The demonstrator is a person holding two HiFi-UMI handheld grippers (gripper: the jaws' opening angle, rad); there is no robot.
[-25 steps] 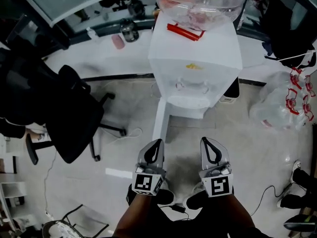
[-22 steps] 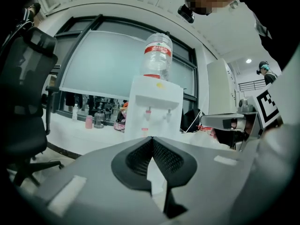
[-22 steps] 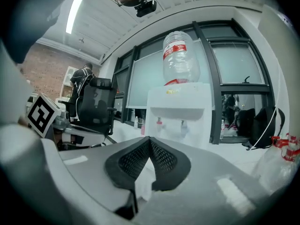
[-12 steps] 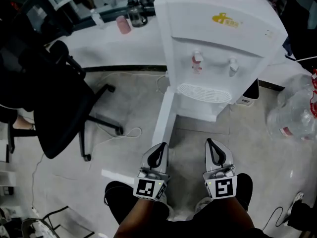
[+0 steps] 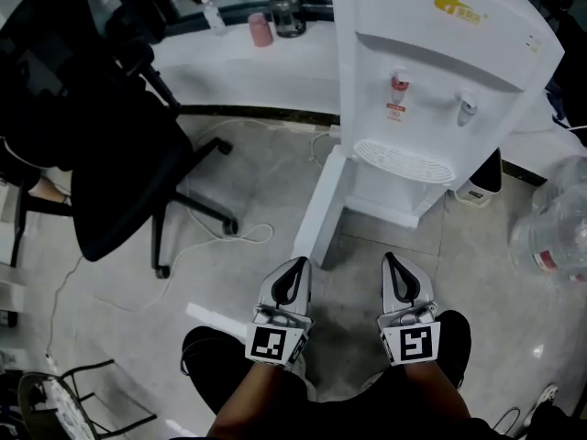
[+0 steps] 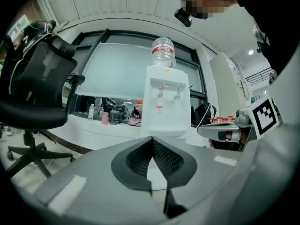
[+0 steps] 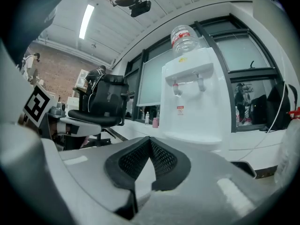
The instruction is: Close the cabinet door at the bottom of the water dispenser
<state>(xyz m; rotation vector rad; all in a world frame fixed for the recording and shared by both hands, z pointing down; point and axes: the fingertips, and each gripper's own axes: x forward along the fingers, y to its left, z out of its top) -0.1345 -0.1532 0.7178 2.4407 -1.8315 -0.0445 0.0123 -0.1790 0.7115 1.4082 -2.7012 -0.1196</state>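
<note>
We are carrying two pale grey grippers, the left gripper (image 5: 292, 275) and the right gripper (image 5: 396, 273), each showing black ribbed pads and bearing a white cube (image 5: 272, 343) printed with black square markers.

The right gripper (image 7: 150, 142), jaws together, faces the water dispenser (image 7: 194, 102).

Setting: office. Black swivel chair (image 5: 119, 181) on castors; long white curved desk (image 5: 248, 71) carrying a pink cup (image 5: 261, 30); white water dispenser (image 5: 440, 81), bottle on top; glazed partition (image 6: 117, 71) behind; loose cable (image 5: 240, 237) across tiled floor (image 5: 110, 301).
</note>
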